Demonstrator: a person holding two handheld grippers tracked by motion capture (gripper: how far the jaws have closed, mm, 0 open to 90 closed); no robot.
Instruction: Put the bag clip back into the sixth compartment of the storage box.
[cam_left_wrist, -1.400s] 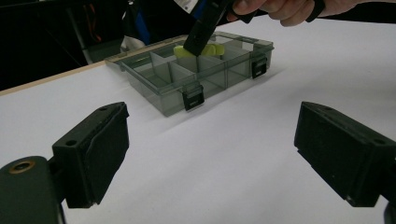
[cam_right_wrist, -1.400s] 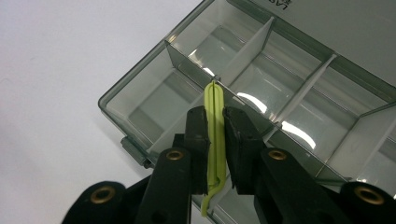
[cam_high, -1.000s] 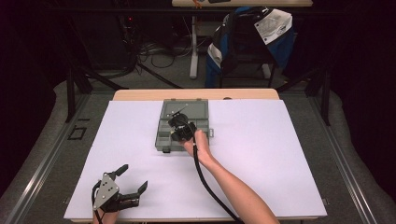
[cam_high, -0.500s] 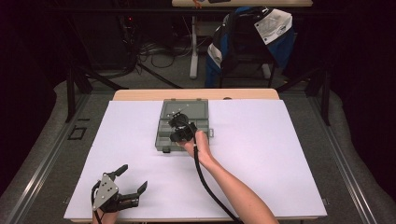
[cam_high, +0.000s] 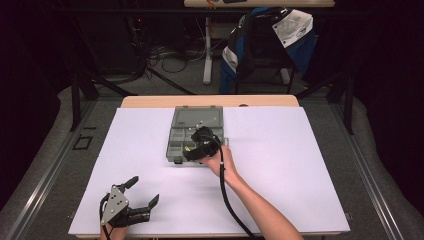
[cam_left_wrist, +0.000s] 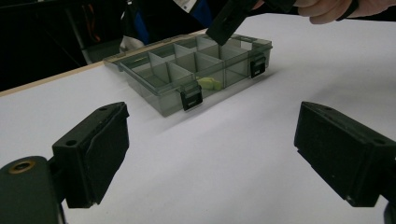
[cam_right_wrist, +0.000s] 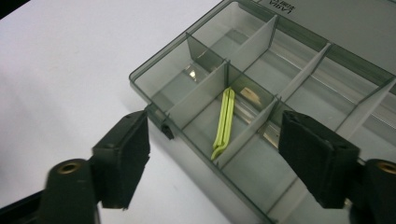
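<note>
High view: my right gripper hung over the box mid-table; jaw state hard to tell there. My left gripper sat near the front edge of the table, jaws spread, holding nothing.

Left gripper view: jaws wide apart, box well ahead, a yellow-green clip in a front compartment.

Right gripper view: jaws spread above the box, gripping nothing; clip lay in a compartment near the box's edge, probably against a divider.
</note>
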